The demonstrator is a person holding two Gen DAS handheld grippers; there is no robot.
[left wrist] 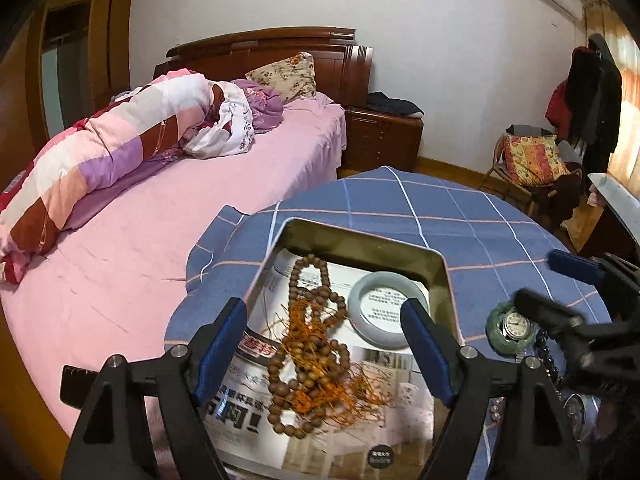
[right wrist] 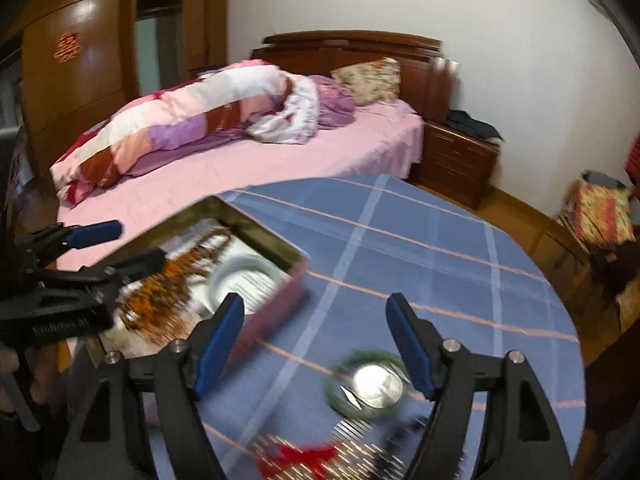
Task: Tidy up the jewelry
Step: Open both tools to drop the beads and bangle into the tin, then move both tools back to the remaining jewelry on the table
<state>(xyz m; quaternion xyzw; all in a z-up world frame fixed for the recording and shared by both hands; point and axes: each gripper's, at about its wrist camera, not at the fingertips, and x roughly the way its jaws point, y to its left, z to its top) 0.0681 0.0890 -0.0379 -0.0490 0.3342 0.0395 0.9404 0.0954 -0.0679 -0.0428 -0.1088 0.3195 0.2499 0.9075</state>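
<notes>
A metal tin (left wrist: 362, 246) lined with printed paper sits on the blue checked tablecloth (left wrist: 460, 216). In it lie a brown bead necklace with orange tassels (left wrist: 312, 340) and a pale jade bangle (left wrist: 384, 314). My left gripper (left wrist: 326, 344) is open and empty above the necklace. To the right of the tin a green bangle (left wrist: 498, 340) lies with a watch (left wrist: 516, 324) on it. My right gripper (right wrist: 316, 344) is open and empty just above the green bangle (right wrist: 340, 396) and watch (right wrist: 376, 386). The right wrist view is blurred; the tin (right wrist: 288, 280) shows at its left.
Dark beads (left wrist: 546, 354) and a silver item (left wrist: 580, 404) lie by the right tin wall. A red-tasselled chain (right wrist: 312, 456) lies near the table front. A bed (left wrist: 200, 200) stands left, a nightstand (left wrist: 382, 136) behind, a chair with cushion (left wrist: 532, 160) right.
</notes>
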